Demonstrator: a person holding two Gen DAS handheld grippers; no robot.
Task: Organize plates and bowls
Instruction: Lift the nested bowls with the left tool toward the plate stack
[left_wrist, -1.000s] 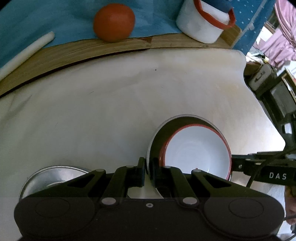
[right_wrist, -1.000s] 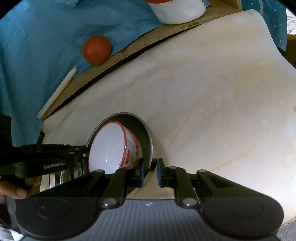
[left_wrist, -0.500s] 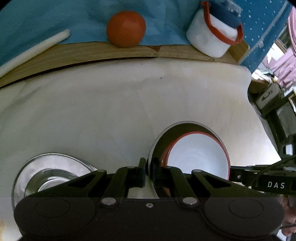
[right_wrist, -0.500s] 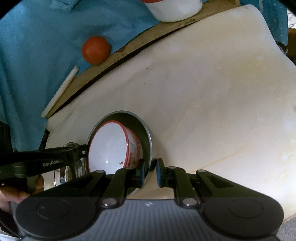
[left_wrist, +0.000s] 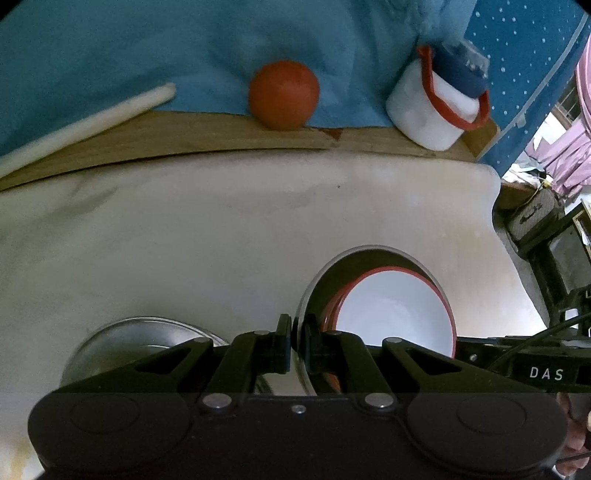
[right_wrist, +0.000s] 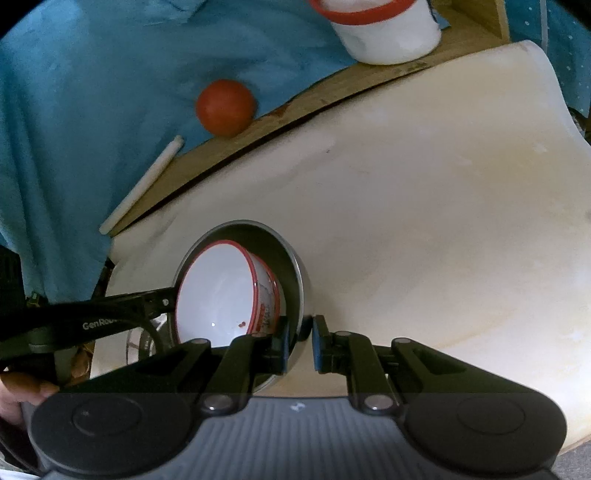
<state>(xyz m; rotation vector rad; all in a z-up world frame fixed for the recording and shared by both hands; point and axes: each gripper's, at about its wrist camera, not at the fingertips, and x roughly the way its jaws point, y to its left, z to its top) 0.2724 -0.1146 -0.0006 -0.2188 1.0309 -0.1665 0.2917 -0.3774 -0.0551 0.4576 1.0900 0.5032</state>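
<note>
Gripping opposite edges of the steel bowl (left_wrist: 369, 258), the left tool (left_wrist: 296, 341) and right tool (right_wrist: 300, 345) are each clamped on its rim, holding it tilted above the cream-covered desk (right_wrist: 424, 221). A red-rimmed white bowl (right_wrist: 221, 295) sits nested inside it.
</note>
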